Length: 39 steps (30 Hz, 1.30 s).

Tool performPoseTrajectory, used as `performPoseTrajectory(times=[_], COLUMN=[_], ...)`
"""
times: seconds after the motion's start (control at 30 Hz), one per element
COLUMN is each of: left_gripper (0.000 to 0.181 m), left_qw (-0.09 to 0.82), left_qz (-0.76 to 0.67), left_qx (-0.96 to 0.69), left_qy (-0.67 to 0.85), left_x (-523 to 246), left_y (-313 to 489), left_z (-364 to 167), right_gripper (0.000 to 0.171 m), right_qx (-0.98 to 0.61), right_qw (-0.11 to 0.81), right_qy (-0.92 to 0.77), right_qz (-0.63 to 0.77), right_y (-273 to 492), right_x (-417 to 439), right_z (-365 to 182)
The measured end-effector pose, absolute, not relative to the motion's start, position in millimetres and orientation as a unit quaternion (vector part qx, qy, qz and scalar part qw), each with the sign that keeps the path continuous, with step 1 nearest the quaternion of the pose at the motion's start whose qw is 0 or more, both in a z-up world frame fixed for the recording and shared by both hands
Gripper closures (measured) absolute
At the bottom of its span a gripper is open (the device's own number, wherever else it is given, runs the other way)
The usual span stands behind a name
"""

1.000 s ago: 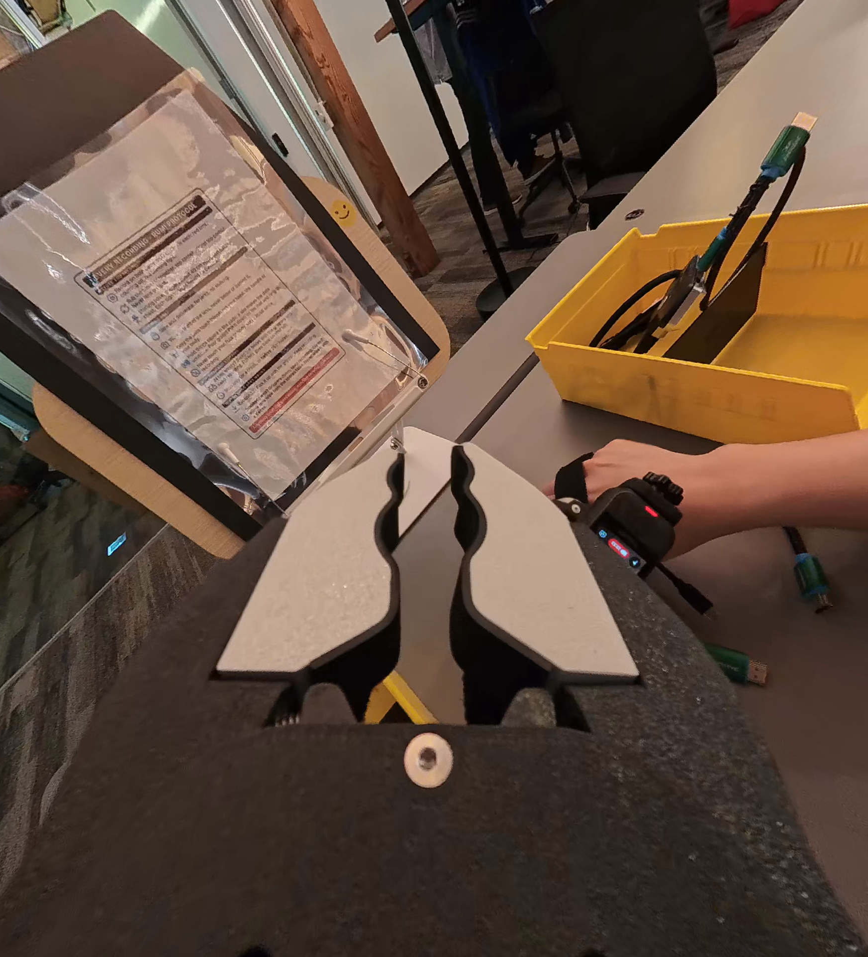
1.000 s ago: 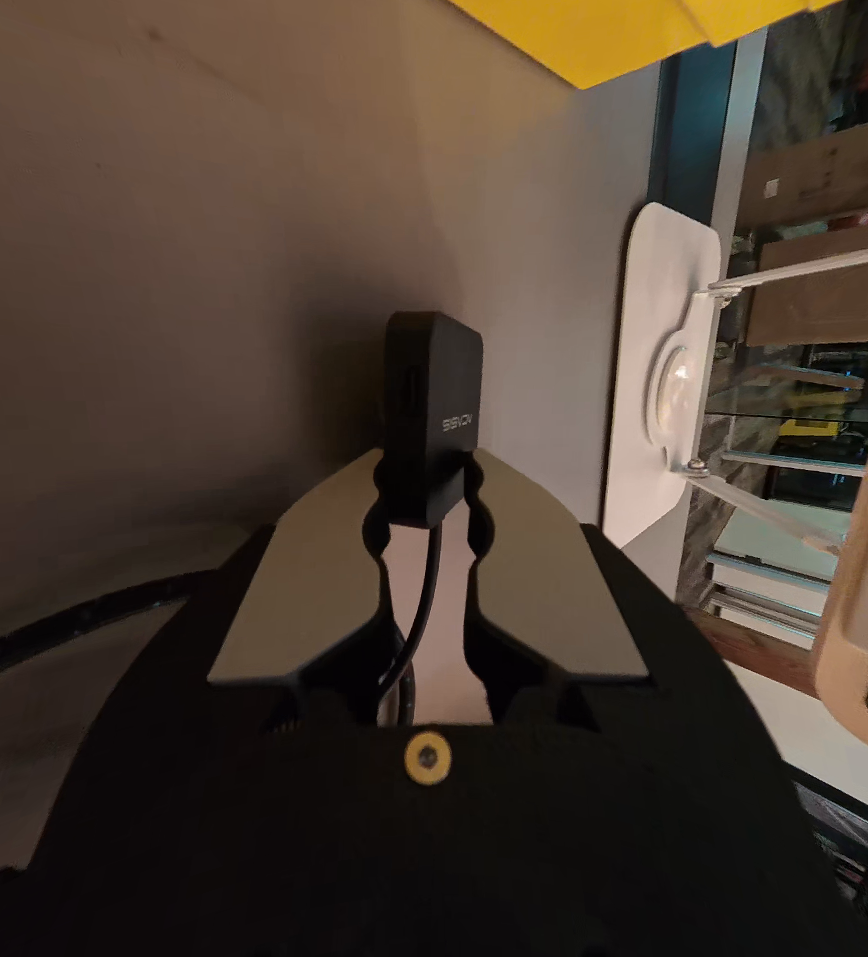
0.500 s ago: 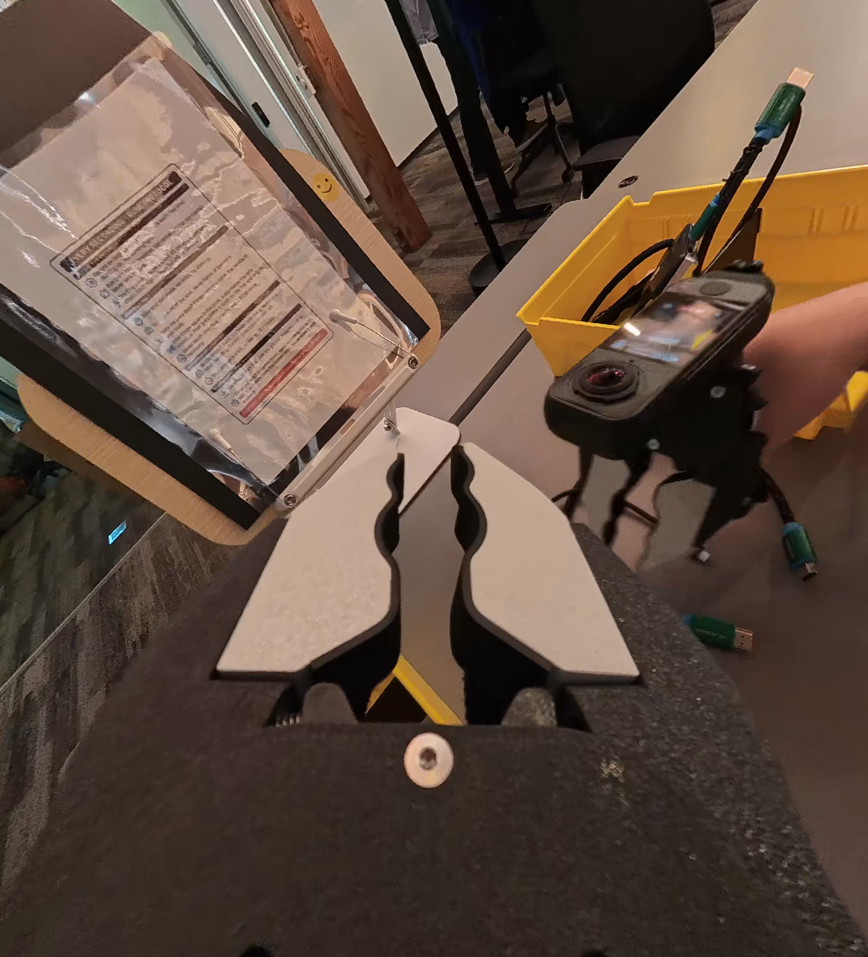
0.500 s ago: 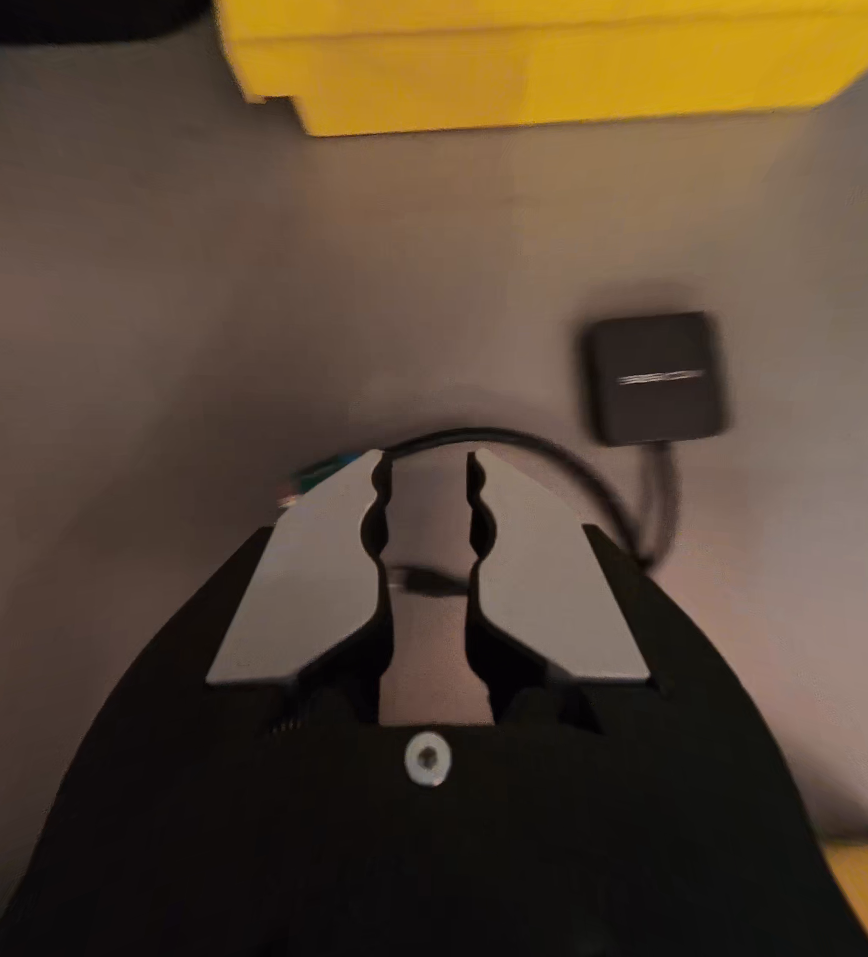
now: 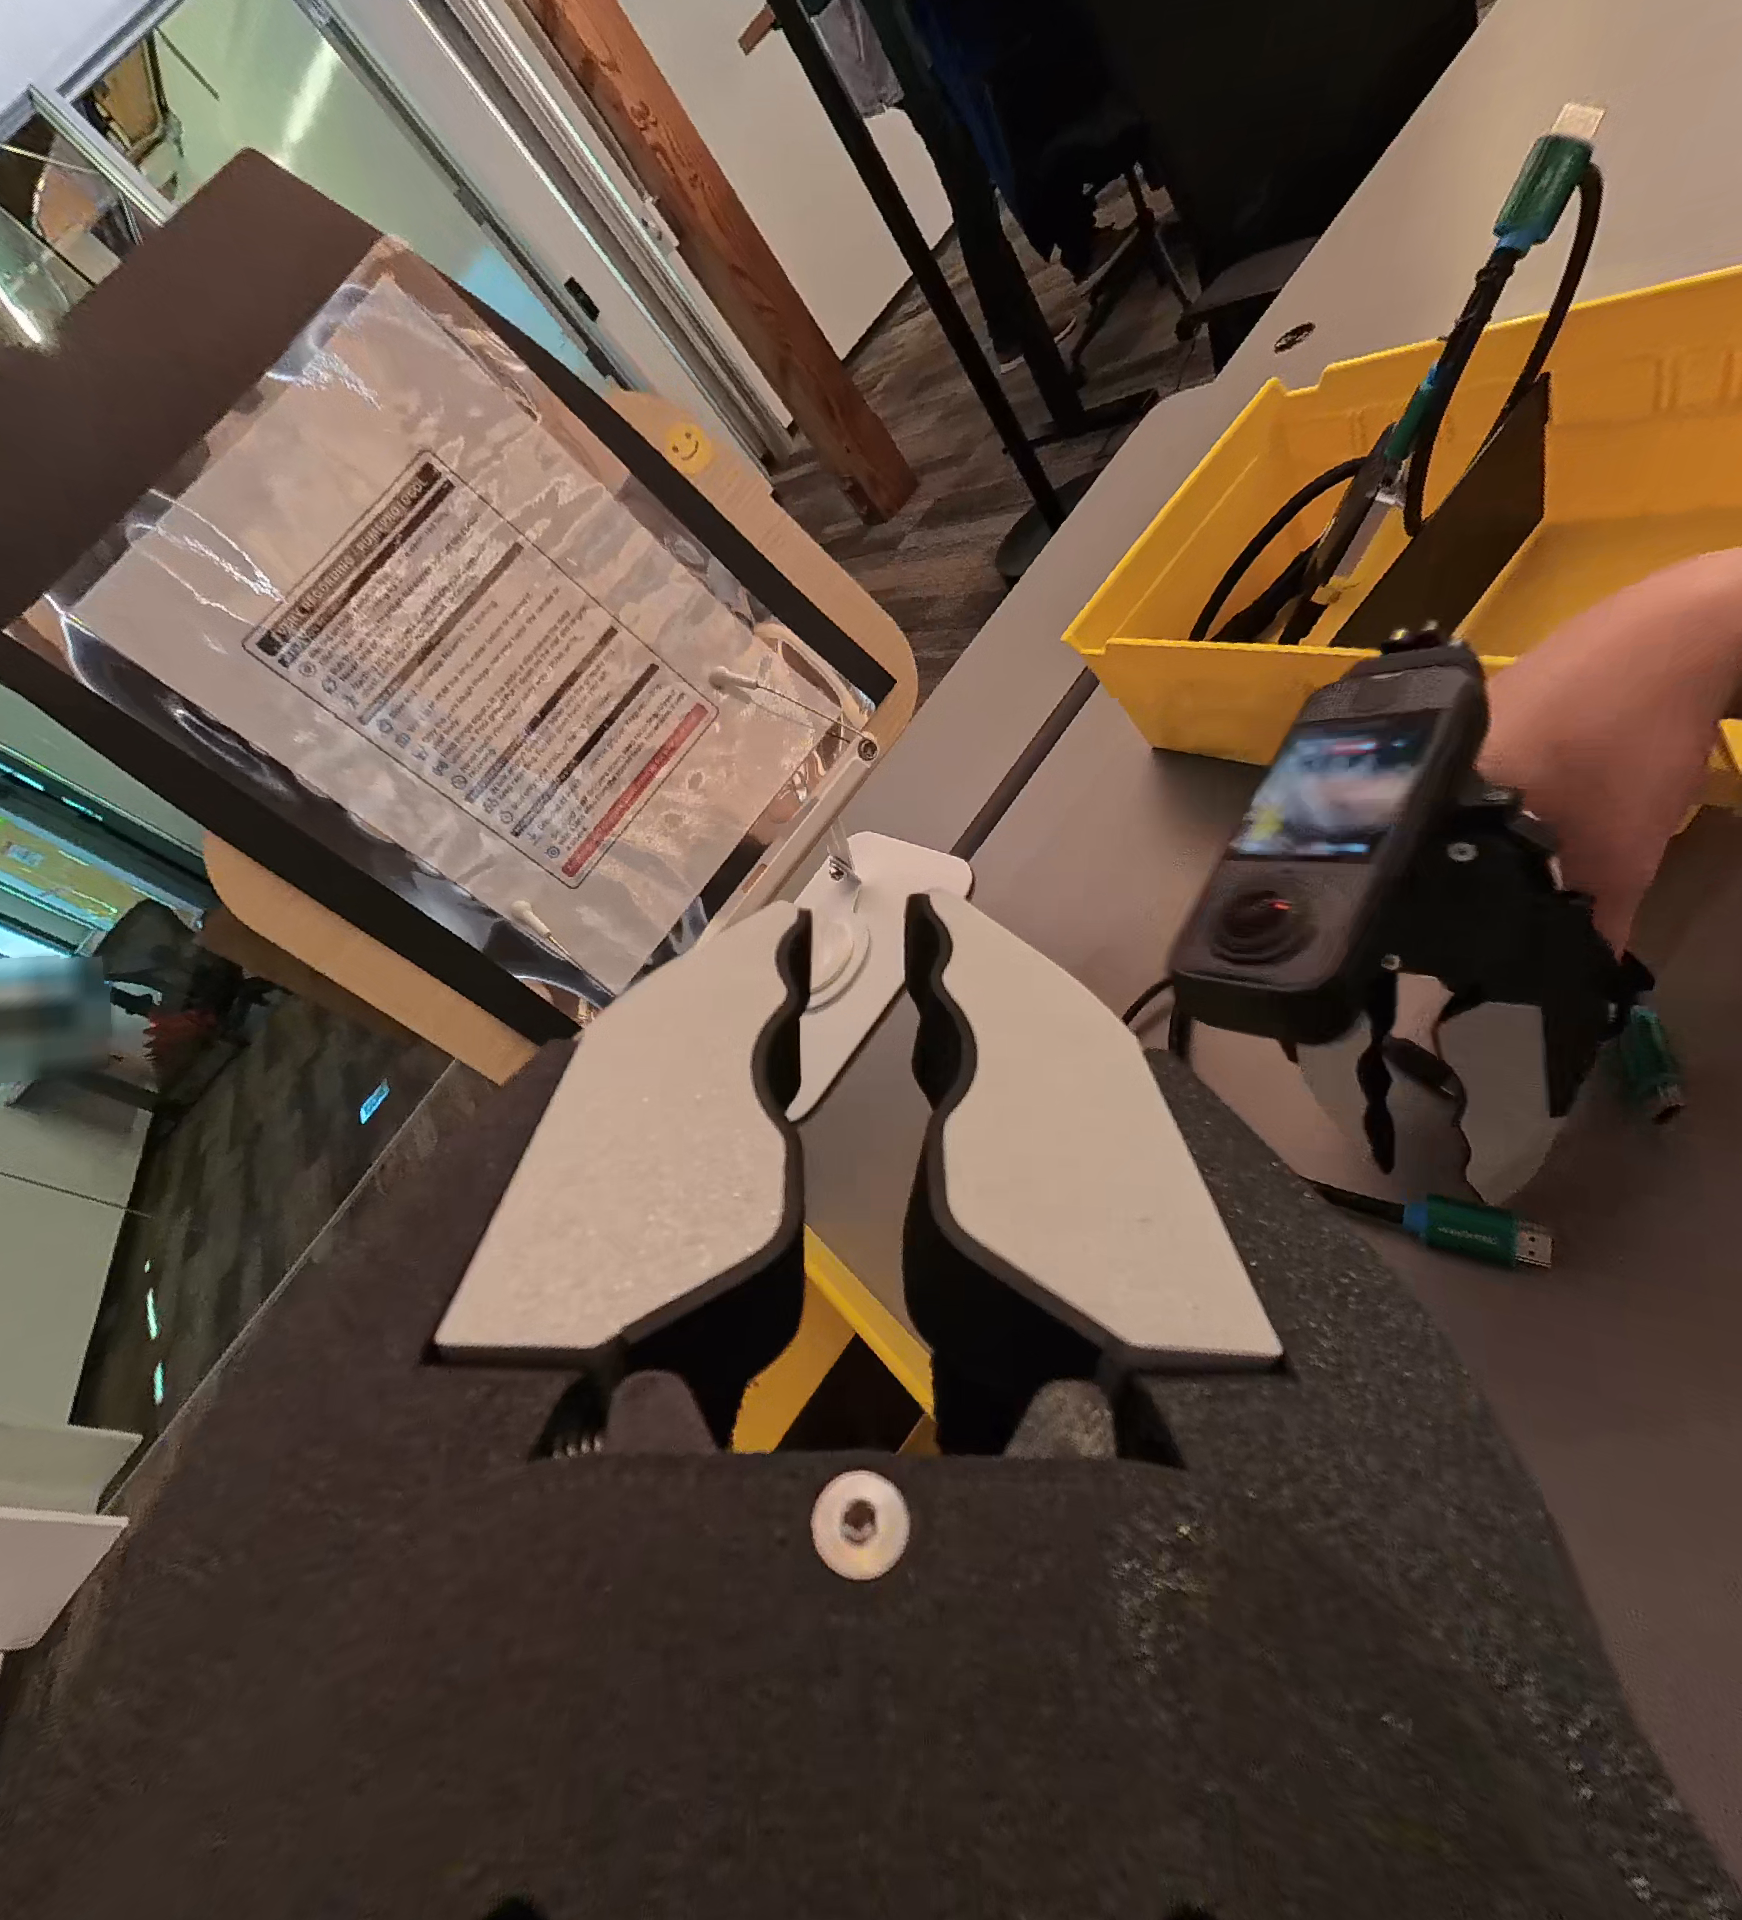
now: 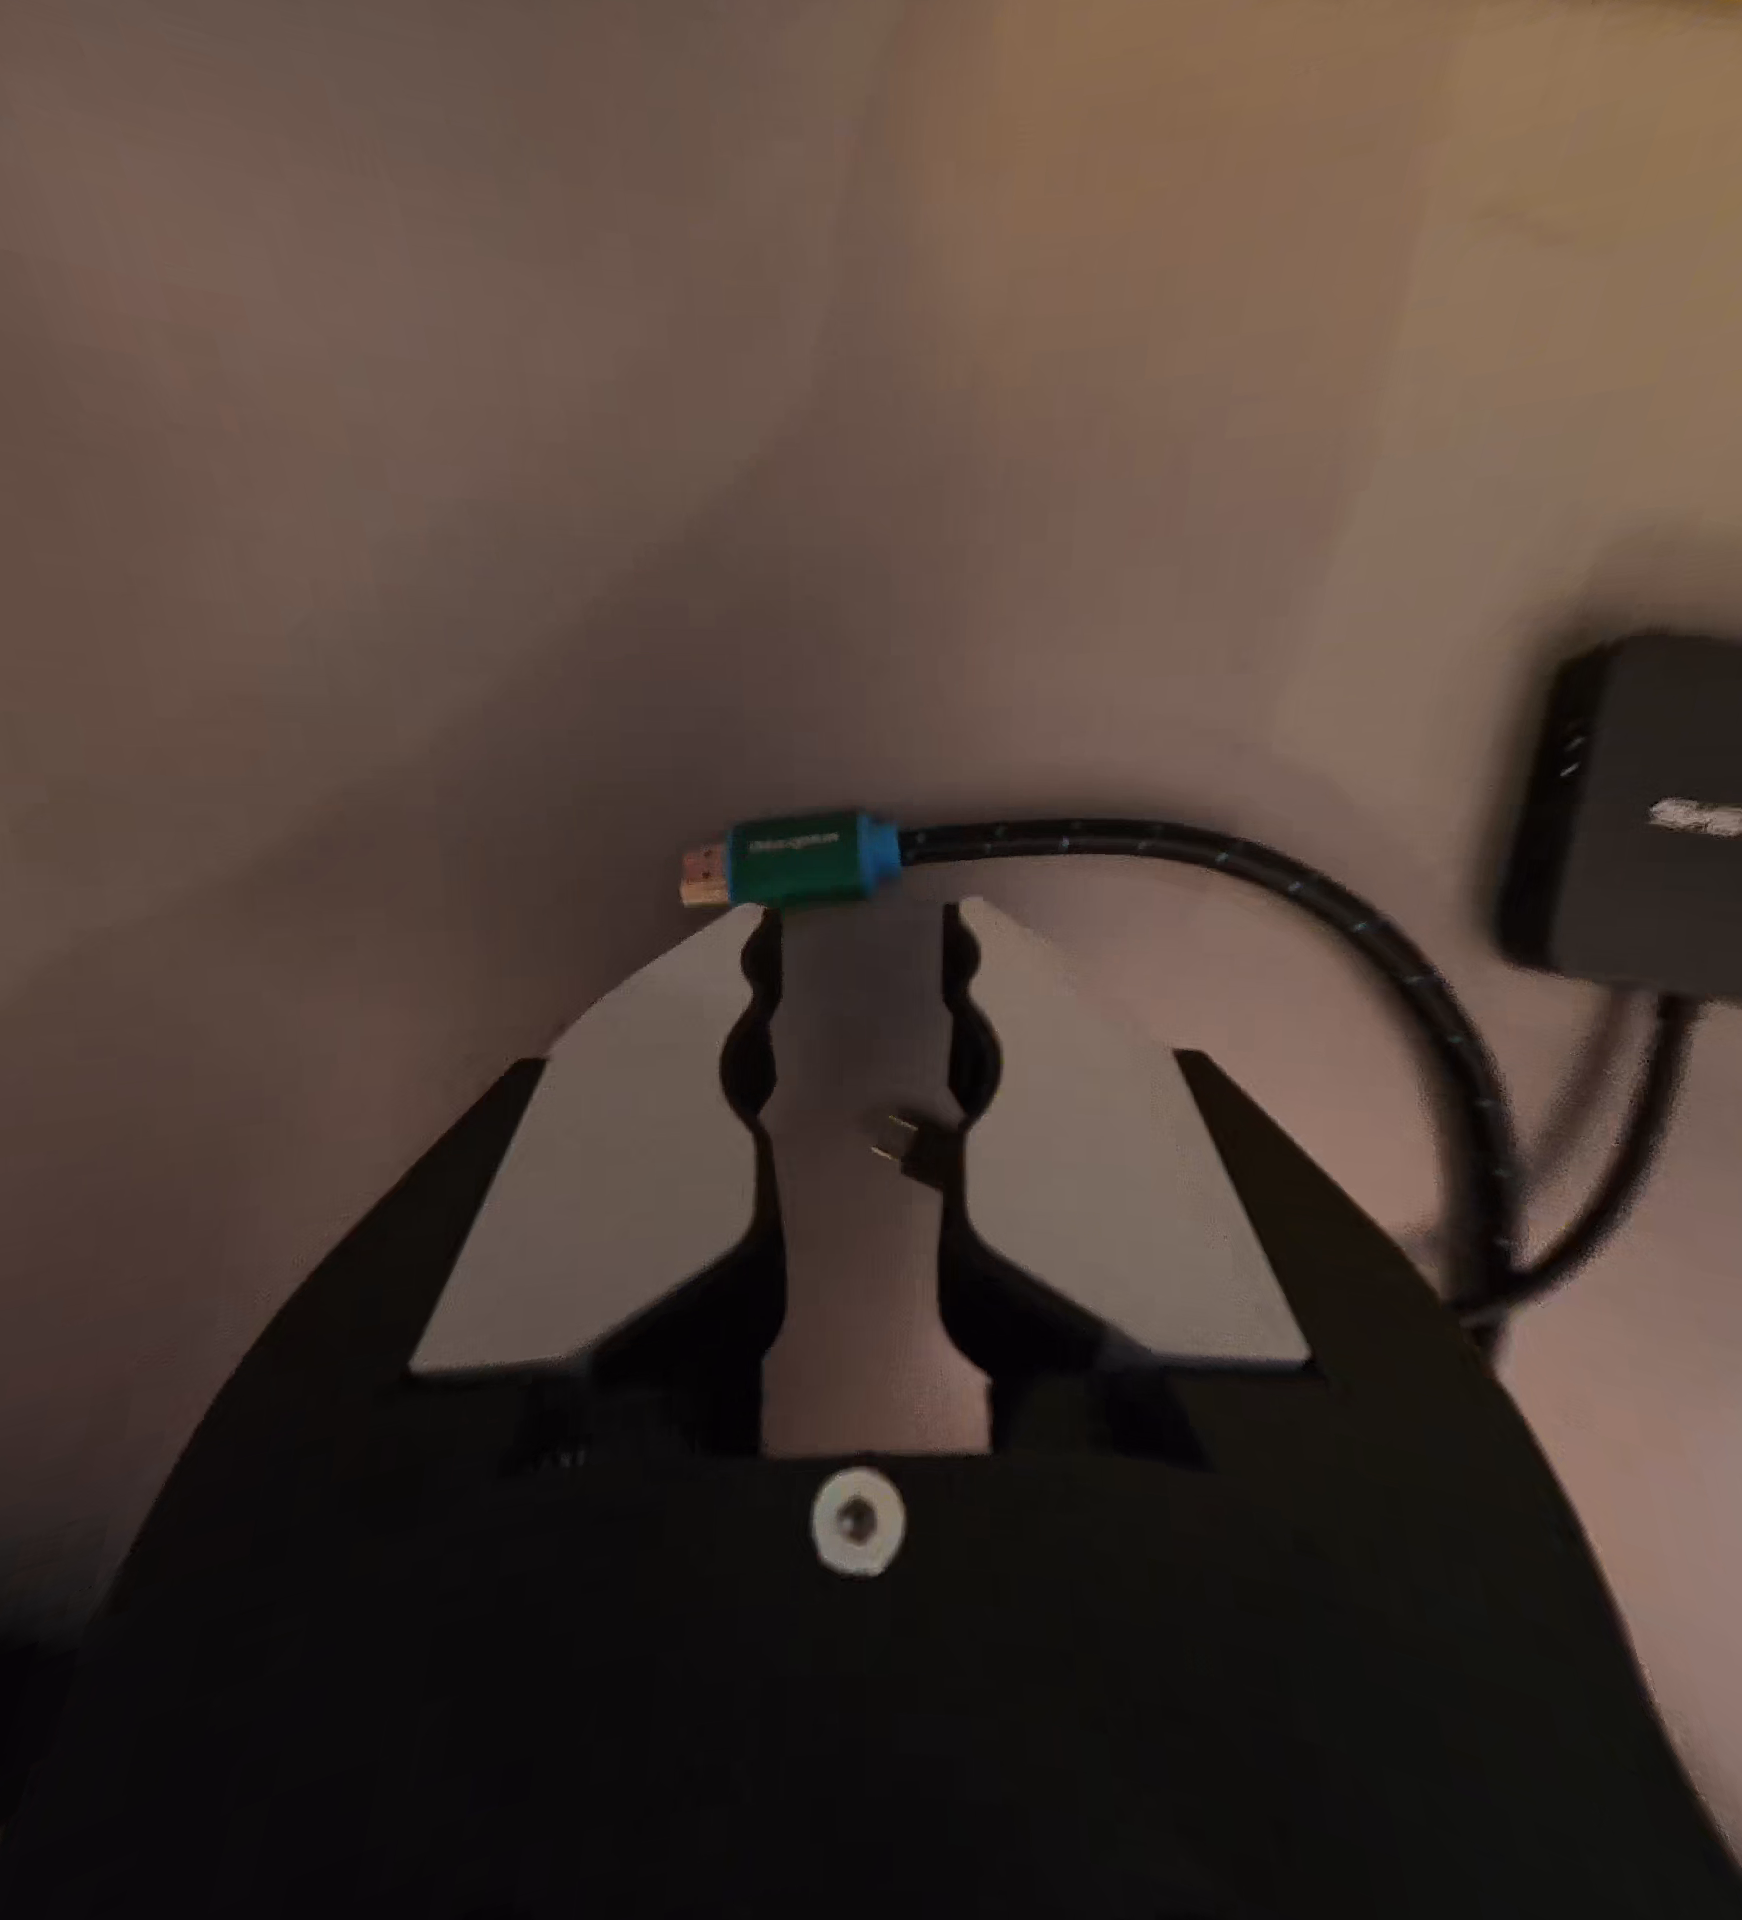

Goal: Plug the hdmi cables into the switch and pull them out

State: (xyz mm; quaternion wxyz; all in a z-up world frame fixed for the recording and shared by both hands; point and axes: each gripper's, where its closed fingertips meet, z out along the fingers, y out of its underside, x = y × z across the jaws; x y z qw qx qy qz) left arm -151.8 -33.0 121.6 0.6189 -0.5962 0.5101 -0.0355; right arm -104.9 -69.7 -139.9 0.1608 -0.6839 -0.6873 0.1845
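In the right wrist view my right gripper (image 6: 856, 914) is open and empty, just above the grey table (image 6: 431, 468). A green HDMI plug (image 6: 805, 862) on a black braided cable (image 6: 1366, 935) lies just beyond its fingertips, gold tip pointing left. The black switch (image 6: 1677, 821) lies flat at the right edge. Its thin lead ends in a small black plug (image 6: 914, 1148) between my fingers. My left gripper (image 5: 851, 914) is slightly open, empty and raised off the table. The left wrist view also shows the right gripper (image 5: 1469, 1127) above a green plug (image 5: 1469, 1236).
A yellow bin (image 5: 1262, 707) at the back right holds black cables; one green-ended plug (image 5: 1542, 187) sticks up out of it. A framed laminated sheet (image 5: 451, 665) on a white stand (image 5: 888, 883) stands just past the left gripper. A hand (image 5: 1625, 727) holds the right gripper. One gripper's finger ends stand about 25 centimetres off the other's. The black switch (image 6: 1677, 821) is about 12 centimetres from my right fingertips.
My right gripper has let go of the switch, which now lies on the table. It swung over to hover at the green plug. The left gripper has only tilted slightly.
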Motion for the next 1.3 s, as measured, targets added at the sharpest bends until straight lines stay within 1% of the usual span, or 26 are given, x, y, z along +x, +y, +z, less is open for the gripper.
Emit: performPoseTrajectory(times=[0.03, 0.1, 0.17, 0.4, 0.5, 0.57, 0.6, 0.67, 0.7, 0.77, 0.83, 1.17, 1.3], left_gripper=[0.165, 0.165, 0.165, 0.165, 0.165, 0.165, 0.165, 0.165, 0.165, 0.165, 0.165, 0.165, 0.165], left_qw=[0.621, 0.624, 0.625, 0.628, 0.629, 0.631, 0.632, 0.632, 0.632, 0.631, 0.632, 0.619, 0.614], left_qz=[-0.035, -0.037, -0.040, -0.037, -0.039, -0.040, -0.043, -0.047, -0.048, -0.048, -0.051, -0.054, -0.044], left_qx=[-0.595, -0.593, -0.595, -0.599, -0.601, -0.600, -0.599, -0.598, -0.598, -0.599, -0.599, -0.597, -0.597], left_qy=[0.510, 0.507, 0.503, 0.495, 0.492, 0.490, 0.490, 0.490, 0.491, 0.490, 0.489, 0.507, 0.515], left_x=[-152, -154, -156, -164, -167, -168, -168, -168, -169, -170, -170, -158, -156], left_y=[-34, -34, -33, -29, -29, -29, -30, -30, -30, -29, -29, -29, -30], left_z=[123, 125, 125, 127, 128, 129, 129, 130, 129, 129, 129, 121, 118], right_gripper=[0.139, 0.139, 0.148, 0.148, 0.143, 0.139, 0.136, 0.123, 0.120, 0.125, 0.139, 0.147, 0.152], right_qx=[-0.661, -0.611, -0.580, -0.541, -0.551, -0.554, -0.550, -0.542, -0.537, -0.514, -0.510, -0.496, -0.497], right_qw=[0.177, 0.216, 0.232, 0.249, 0.226, 0.234, 0.236, 0.229, 0.224, 0.245, 0.254, 0.319, 0.331], right_qy=[-0.713, -0.753, -0.777, -0.801, -0.803, -0.799, -0.800, -0.808, -0.813, -0.821, -0.820, -0.802, -0.796], right_qz=[0.154, 0.113, 0.082, 0.059, 0.014, 0.029, 0.041, 0.025, 0.022, 0.037, 0.049, 0.090, 0.102], right_y=[-69, -69, -68, -73, -65, -65, -68, -70, -74, -80, -82, -78, -77], right_x=[-104, -109, -111, -117, -99, -99, -104, -110, -113, -128, -137, -165, -170], right_z=[-139, -136, -136, -137, -138, -136, -137, -144, -147, -147, -149, -148, -141])
